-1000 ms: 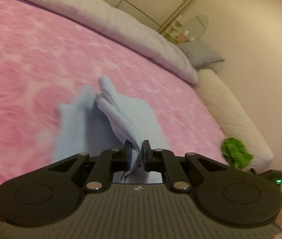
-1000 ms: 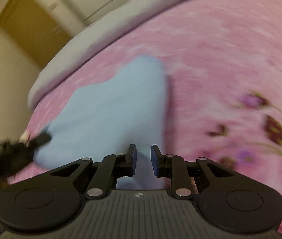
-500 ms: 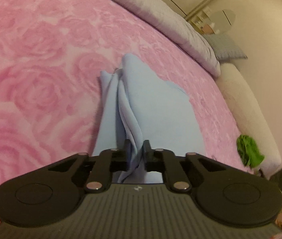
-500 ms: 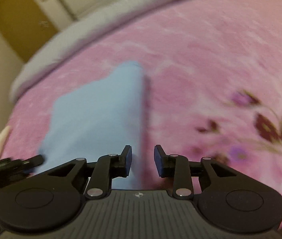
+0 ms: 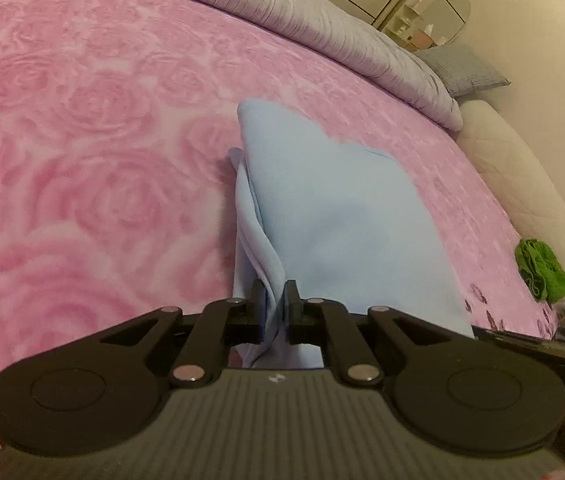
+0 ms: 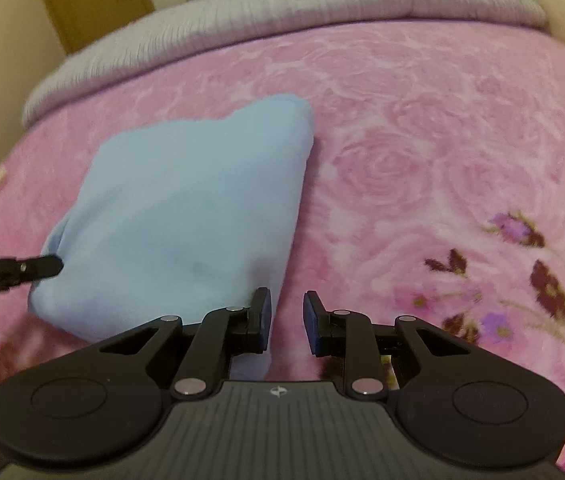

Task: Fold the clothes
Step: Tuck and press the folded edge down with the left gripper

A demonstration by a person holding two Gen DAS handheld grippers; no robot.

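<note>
Left wrist view: the left tongs (image 5: 273, 307) are pinching a soft edge of the light blue cloth (image 5: 338, 216), lying folded on the pink rose-patterned bed (image 5: 82, 152).

Right wrist view: the right tongs (image 6: 286, 322) are closing on nothing, just beside the cloth's (image 6: 186, 208) blurred edge.

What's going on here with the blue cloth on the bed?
A person is folding a light blue garment on a pink rose blanket. The left gripper is shut on a bunched edge of it. The right gripper sits at the opposite edge, jaws closing with nothing between them.
</note>
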